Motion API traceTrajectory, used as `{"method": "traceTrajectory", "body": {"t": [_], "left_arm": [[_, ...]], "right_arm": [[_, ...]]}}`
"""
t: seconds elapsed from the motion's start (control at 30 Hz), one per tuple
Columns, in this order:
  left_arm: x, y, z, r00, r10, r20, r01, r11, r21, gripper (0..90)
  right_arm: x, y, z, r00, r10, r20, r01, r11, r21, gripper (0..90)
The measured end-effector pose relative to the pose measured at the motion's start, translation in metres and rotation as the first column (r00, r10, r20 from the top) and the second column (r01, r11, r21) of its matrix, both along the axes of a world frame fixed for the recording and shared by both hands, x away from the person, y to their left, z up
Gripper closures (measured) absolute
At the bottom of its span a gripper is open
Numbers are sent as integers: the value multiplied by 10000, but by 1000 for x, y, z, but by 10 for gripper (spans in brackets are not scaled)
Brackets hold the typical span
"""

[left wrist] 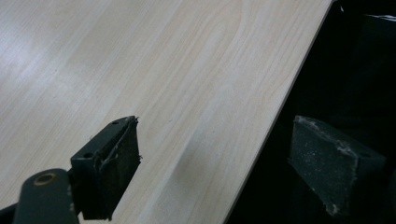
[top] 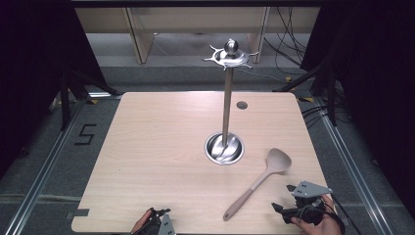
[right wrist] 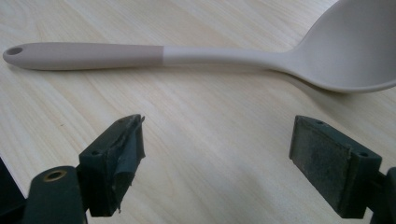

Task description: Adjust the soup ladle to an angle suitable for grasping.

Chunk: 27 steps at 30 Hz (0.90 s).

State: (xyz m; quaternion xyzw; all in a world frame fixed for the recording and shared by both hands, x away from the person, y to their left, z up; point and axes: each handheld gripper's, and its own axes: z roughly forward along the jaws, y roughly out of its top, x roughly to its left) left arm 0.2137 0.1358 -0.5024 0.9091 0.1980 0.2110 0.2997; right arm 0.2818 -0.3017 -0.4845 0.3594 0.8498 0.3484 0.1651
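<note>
My left gripper (top: 159, 223) sits at the tabletop's near edge, jaws wide, nothing between. My right gripper (right wrist: 217, 154), near the near right corner, jaws wide and empty, faces the beige silicone spoon with taupe handle (right wrist: 196, 56) lying flat just ahead. Risk: a low grab skids the thin handle. Farther off, the steel utensil stand (top: 226, 103) could get knocked.

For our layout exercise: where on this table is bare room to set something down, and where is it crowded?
Free: the table's whole left half, from the stand's base to the left edge. Crowded: the right front, where the spoon lies beside the open right tool.
</note>
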Motion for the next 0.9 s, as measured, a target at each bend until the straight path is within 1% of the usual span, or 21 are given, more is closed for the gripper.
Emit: {"method": "traceTrajectory", "body": {"t": [0.07, 0.1, 0.17, 0.2, 0.23, 0.27, 0.33, 0.37, 0.4, 0.43, 0.47, 0.5, 0.53, 0.6, 0.67, 0.7, 0.73, 0.77, 0.83, 0.87, 0.9], "left_arm": [[0, 0, 0, 10000, -19, 22, 19, 10000, 29, 154], [0, 0, -1, 10000, 35, 54, -35, 10000, 10, 154], [0, -1, -1, 10000, 44, 61, -44, 10000, -41, 154], [0, 0, 0, 10000, 19, 40, -19, 10000, 20, 154], [0, 0, 0, 10000, 19, 40, -19, 10000, 20, 154], [0, 0, 0, 10000, -9, 18, 9, 10000, 13, 154], [0, 0, 0, 10000, -5, 23, 4, 10000, 6, 154], [0, 0, 0, 10000, -5, 23, 4, 10000, 6, 154], [0, 0, 0, 10000, -6, 23, 6, 10000, 7, 154], [0, 0, 0, 10000, -3, 18, 3, 10000, 25, 154], [0, 0, 0, 10000, 0, 12, 0, 10000, 15, 154], [0, 0, 0, 10000, 0, 12, 0, 10000, 15, 154], [0, 0, 0, 10000, -6, 25, 6, 10000, 5, 154], [1, 0, 0, 10000, 6, 12, -6, 10000, 22, 154], [1, 0, 0, 10000, -53, -61, 53, 10000, 46, 154], [1, 1, 0, 10000, -5, 10, 5, 10000, 60, 154], [1, 1, 0, 10000, -19, -48, 19, 10000, 45, 154], [1, 1, 0, 10000, -1, 27, 0, 10000, 75, 154], [1, 1, 0, 9999, -73, -84, 74, 10000, 38, 154], [1, 1, 0, 10000, -48, -53, 49, 10000, 42, 154], [1, 1, 0, 10000, 3, -6, -3, 10000, 61, 154]], "right_arm": [[0, 0, 0, 10000, 56, -47, -56, 10000, -7, 187], [0, -1, 1, 9999, -24, 168, 27, 9999, -150, 190], [0, -1, 1, 9998, -24, 220, 27, 9999, -133, 190], [-1, -1, 1, 9998, -213, 43, 214, 9997, -84, 190], [-1, -1, 1, 9998, -213, 43, 214, 9997, -84, 190], [1, -3, 0, 9997, -103, 231, 107, 9998, -146, 190], [1, -3, 0, 9997, -129, 196, 132, 9998, -143, 190], [1, -3, 0, 9996, -31, 294, 36, 9998, -178, 191], [1, -3, 1, 9997, -64, 255, 68, 9999, -154, 190], [-1, -2, 1, 9998, -206, 87, 206, 9998, -10, 190], [1, -2, 1, 9997, 39, 243, -37, 10000, -88, 190], [0, -2, 2, 9998, -48, 189, 48, 10000, -28, 191], [0, -2, 2, 9993, 86, 370, -84, 10000, -40, 200], [0, -1, 4, 9984, 283, 498, -282, 9996, -27, 212], [-1, 1, 7, 9980, 375, 505, -368, 9992, -130, 223], [0, 2, 8, 9965, 540, 634, -526, 9983, -249, 245], [-1, 3, 8, 9960, 653, 609, -635, 9975, -318, 265], [-1, 4, 8, 9938, 874, 694, -847, 9956, -410, 267], [0, 5, 9, 9927, 933, 770, -892, 9945, -551, 267], [-1, 6, 10, 9937, 925, 638, -890, 9945, -554, 267], [0, 7, 10, 9913, 1057, 783, -1007, 9927, -658, 268]]}}
